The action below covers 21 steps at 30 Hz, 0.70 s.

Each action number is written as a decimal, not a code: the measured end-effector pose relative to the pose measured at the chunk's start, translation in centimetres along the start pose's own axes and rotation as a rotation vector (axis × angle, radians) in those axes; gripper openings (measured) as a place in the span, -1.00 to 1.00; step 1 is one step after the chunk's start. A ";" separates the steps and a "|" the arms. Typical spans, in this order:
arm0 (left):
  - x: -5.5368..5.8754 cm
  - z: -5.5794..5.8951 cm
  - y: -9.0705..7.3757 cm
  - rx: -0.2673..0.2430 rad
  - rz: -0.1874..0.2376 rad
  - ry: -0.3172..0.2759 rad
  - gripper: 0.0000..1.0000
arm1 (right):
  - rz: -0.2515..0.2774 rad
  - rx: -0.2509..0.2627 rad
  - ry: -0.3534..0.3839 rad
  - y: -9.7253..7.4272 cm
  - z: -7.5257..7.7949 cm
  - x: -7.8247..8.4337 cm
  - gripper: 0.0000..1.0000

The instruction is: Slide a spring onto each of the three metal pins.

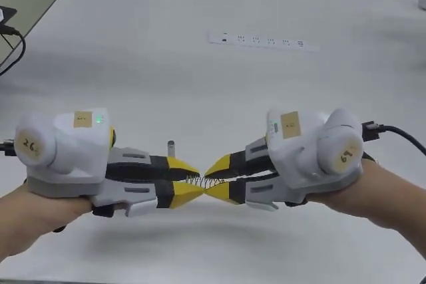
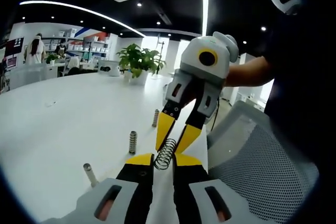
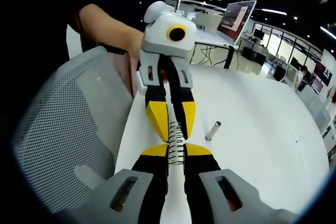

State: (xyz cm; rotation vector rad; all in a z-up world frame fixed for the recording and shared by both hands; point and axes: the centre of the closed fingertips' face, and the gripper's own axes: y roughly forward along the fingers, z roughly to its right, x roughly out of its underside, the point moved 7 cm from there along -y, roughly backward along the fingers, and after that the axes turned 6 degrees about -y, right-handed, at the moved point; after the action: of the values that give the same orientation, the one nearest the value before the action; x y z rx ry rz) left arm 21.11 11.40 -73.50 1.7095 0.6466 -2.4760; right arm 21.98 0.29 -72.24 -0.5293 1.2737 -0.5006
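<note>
A small coil spring [image 1: 212, 181] hangs level between my two grippers, which meet tip to tip above the white table's near edge. My left gripper [image 1: 198, 181] is shut on one end and my right gripper [image 1: 208, 181] on the other. In the left gripper view the spring [image 2: 166, 153] runs from my own jaws up into the right gripper [image 2: 168, 148]. Beyond stand a bare metal pin [image 2: 89, 174] and two pins wearing springs [image 2: 133, 141] [image 2: 155, 117]. In the right gripper view the spring [image 3: 176, 142] sits beside the bare pin [image 3: 212, 130].
A white power strip [image 1: 263, 40] lies across the far middle of the table [image 1: 133, 64]. A black cable [image 1: 13, 51] runs off the left edge. A grey mesh chair back [image 3: 68, 129] stands at the table's near edge. An upright pin [image 1: 171, 145] stands just behind the left gripper.
</note>
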 end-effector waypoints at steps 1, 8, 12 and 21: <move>0.0 0.0 0.0 0.001 0.001 0.001 -0.89 | 0.000 0.000 -0.004 0.0 0.0 0.0 -0.85; -0.2 0.1 0.2 0.008 0.006 0.025 -0.90 | 0.002 0.003 -0.018 -0.2 0.0 0.0 -0.86; -0.3 0.4 0.2 0.028 0.013 0.036 -0.96 | -0.017 0.011 -0.027 -0.4 0.0 0.4 -0.86; -0.3 0.6 0.2 0.042 0.007 0.031 -0.97 | 0.004 0.011 -0.004 -0.5 -0.3 0.2 -0.83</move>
State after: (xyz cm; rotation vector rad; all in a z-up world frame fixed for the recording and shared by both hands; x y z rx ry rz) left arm 20.80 10.95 -73.12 1.7645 0.5947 -2.4807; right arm 21.73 -0.25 -72.16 -0.5185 1.2675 -0.5025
